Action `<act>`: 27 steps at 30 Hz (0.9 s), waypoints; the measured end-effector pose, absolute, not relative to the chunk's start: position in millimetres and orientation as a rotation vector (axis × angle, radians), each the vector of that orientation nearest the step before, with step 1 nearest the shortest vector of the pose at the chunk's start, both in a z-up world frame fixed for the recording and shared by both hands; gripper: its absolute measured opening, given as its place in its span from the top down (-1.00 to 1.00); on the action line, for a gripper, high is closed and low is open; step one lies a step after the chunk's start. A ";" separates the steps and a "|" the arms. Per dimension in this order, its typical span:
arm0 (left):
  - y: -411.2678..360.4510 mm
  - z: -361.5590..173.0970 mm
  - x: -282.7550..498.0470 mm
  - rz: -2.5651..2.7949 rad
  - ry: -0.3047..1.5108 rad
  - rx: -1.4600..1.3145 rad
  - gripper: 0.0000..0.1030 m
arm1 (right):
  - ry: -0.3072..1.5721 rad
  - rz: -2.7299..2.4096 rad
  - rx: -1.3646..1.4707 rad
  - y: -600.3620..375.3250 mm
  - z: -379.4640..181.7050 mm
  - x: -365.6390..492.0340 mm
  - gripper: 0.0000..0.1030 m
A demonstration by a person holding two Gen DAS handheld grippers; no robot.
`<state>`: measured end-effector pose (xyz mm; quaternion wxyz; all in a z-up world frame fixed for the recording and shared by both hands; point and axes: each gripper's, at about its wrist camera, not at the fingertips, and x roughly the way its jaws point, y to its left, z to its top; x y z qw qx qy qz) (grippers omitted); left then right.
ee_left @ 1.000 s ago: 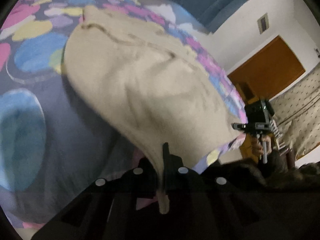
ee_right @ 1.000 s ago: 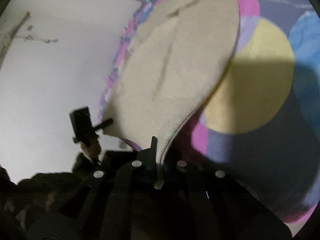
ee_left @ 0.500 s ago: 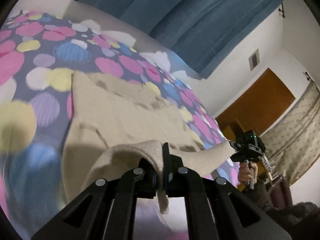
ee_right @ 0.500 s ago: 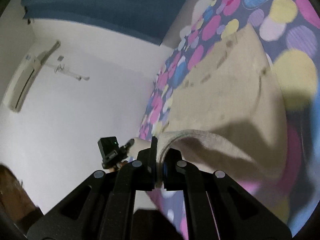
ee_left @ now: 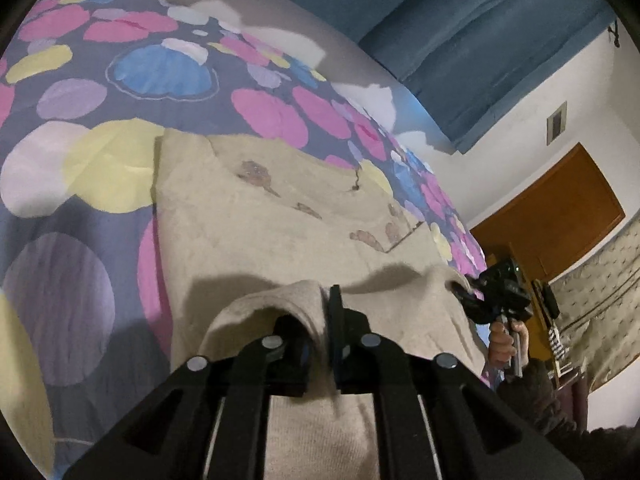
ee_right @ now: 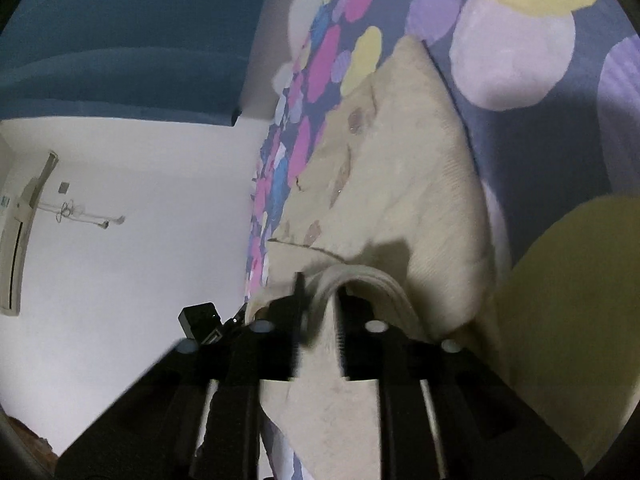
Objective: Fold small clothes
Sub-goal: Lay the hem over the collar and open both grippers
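Beige garment (ee_left: pixel 280 240) in both grippers' fingers (ee_left: pixel 334 312)

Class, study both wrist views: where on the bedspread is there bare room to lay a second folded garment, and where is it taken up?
Bare bedspread lies left of the beige garment and beyond its far edge, toward the blue curtain. The near side is crowded: the left gripper and right gripper each pinch the garment's raised edge.
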<state>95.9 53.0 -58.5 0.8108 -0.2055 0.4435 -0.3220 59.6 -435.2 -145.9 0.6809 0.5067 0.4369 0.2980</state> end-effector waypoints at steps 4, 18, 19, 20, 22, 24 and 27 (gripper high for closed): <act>53.7 -49.7 87.8 -0.628 0.919 -0.364 -0.15 | 0.920 0.650 1.064 -446.5 -127.7 56.5 0.35; 46.0 -48.3 119.2 -0.507 0.973 -0.201 -0.67 | 0.998 0.593 0.865 -429.4 -129.7 88.8 -0.24; 44.9 -50.9 124.9 -0.535 0.997 -0.213 -0.67 | 1.001 0.594 0.865 -428.9 -130.2 89.8 -0.25; 44.0 -52.4 129.0 -0.552 1.012 -0.224 -0.67 | 1.006 0.593 0.863 -428.5 -131.0 90.7 -0.25; 42.7 -54.3 135.9 -0.567 1.021 -0.230 -0.67 | 1.011 0.593 0.861 -427.6 -132.7 91.8 -0.25; 39.8 -53.7 138.7 -0.611 1.011 -0.227 -0.67 | 1.013 0.594 0.859 -427.5 -133.1 92.1 -0.25; 32.7 -52.8 139.1 -0.684 1.001 -0.197 -0.67 | 1.014 0.597 0.845 -426.2 -132.6 91.9 -0.25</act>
